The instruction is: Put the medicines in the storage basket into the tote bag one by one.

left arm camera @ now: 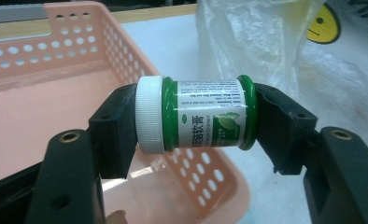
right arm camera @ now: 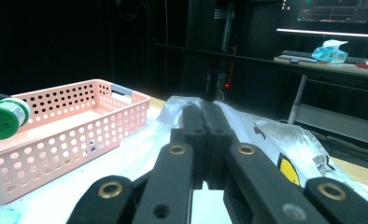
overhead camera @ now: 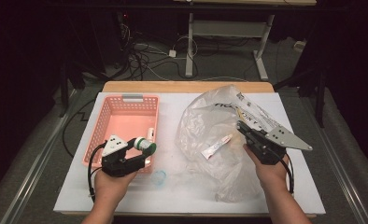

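Gripping round green plastic jar, left gripper, perforated pink basket

The green jar carries a white label with a leaf picture, Chinese characters ending in 软膏 and small print too fine to read. The plastic bag bears a yellow face sign and partial black capitals.

The high view looks down on the worktop; both gripper views sit low and close, sharing the pink basket.
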The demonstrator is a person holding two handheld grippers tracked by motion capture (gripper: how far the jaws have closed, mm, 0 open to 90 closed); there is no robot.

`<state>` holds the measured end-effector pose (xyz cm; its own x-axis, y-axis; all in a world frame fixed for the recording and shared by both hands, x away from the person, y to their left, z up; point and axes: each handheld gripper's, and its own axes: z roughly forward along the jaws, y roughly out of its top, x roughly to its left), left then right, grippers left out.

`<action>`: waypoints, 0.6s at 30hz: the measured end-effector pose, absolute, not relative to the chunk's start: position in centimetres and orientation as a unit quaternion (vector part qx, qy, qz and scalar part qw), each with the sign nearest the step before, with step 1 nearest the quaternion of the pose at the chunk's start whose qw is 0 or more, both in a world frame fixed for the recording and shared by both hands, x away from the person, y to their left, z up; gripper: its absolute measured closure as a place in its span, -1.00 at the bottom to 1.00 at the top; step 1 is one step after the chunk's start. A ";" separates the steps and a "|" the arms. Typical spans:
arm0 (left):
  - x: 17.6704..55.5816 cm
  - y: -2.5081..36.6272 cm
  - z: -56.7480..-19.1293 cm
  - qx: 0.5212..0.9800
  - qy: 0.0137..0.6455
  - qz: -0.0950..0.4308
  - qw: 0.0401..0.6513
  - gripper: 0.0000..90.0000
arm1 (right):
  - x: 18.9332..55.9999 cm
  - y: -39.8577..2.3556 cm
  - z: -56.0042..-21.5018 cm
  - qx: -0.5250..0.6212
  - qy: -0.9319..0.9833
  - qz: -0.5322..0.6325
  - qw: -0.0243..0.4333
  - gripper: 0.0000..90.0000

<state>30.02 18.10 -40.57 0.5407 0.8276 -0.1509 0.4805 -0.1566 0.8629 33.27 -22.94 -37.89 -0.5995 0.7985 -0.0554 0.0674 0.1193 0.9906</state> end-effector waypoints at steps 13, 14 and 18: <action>30.1 13.7 -40.7 0.768 0.405 0.156 0.471 -0.22 | 33.3 -23.1 -37.8 0.319 0.677 0.583 0.316 1.00; 30.1 13.4 -40.7 0.769 0.402 0.156 0.471 -0.22 | 33.3 -23.1 -37.8 0.319 0.677 0.583 0.316 1.00; 30.1 12.1 -40.6 0.778 0.390 0.150 0.470 -0.22 | 33.2 -23.1 -37.8 0.321 0.677 0.583 0.313 1.00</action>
